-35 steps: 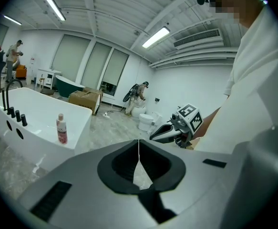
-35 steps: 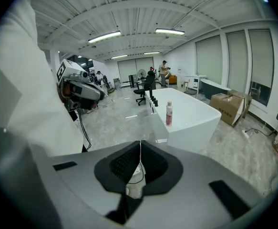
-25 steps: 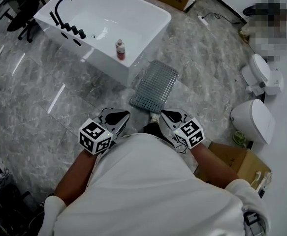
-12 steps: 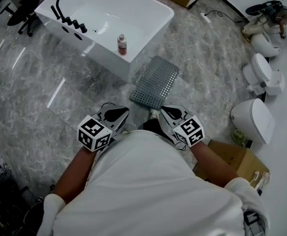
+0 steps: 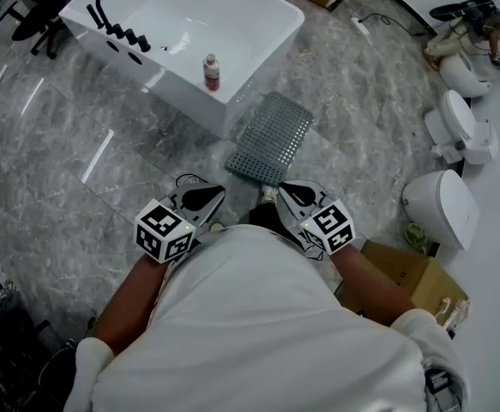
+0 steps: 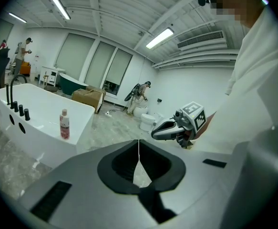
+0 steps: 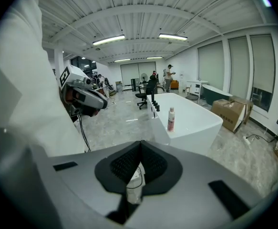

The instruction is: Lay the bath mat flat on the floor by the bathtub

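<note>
Mat: bath mat (image 5: 271, 140) lies flat beside the bathtub (image 5: 232, 24).
Jaws: we hold left gripper (image 5: 200, 200) and right gripper (image 5: 294, 196) closed (both empty).

2 hand-held grippers, 1 per hand, level with each other just ahead of the torso (image 5: 250, 333), tips angled slightly inward. The left gripper (image 5: 200, 199) — jaws pressed together, nothing between them. The right gripper (image 5: 291, 194) — jaws likewise together, empty. Each carries 1 marker cube (image 5: 164, 233), topside. Forearms (image 5: 134, 303) bare, elbows bent and spread outward; white sleeves (image 5: 87, 359) at the elbows.
</note>
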A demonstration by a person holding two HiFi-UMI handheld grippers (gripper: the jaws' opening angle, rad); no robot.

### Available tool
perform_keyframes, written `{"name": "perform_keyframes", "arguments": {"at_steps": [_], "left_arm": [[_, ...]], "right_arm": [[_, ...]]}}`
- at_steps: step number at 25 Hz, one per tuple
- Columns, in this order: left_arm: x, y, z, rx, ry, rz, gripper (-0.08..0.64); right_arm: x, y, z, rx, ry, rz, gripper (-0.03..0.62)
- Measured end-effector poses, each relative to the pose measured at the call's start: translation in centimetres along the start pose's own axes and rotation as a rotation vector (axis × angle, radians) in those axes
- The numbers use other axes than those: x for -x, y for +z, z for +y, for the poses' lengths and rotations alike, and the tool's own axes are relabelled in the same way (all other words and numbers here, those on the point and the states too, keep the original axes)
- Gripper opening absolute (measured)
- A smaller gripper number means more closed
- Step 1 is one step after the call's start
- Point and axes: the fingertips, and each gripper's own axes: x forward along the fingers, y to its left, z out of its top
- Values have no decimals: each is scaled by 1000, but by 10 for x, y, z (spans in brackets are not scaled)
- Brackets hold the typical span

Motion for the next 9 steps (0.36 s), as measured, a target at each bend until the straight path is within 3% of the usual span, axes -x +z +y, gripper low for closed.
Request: {"name": "perform_keyframes", "arguments": {"at_steps": [9], "left_arm": [[-18, 4, -5, 2, -19, 19, 18]], "right_arm": [[2, -9, -15, -6, 2, 24, 8]]}}
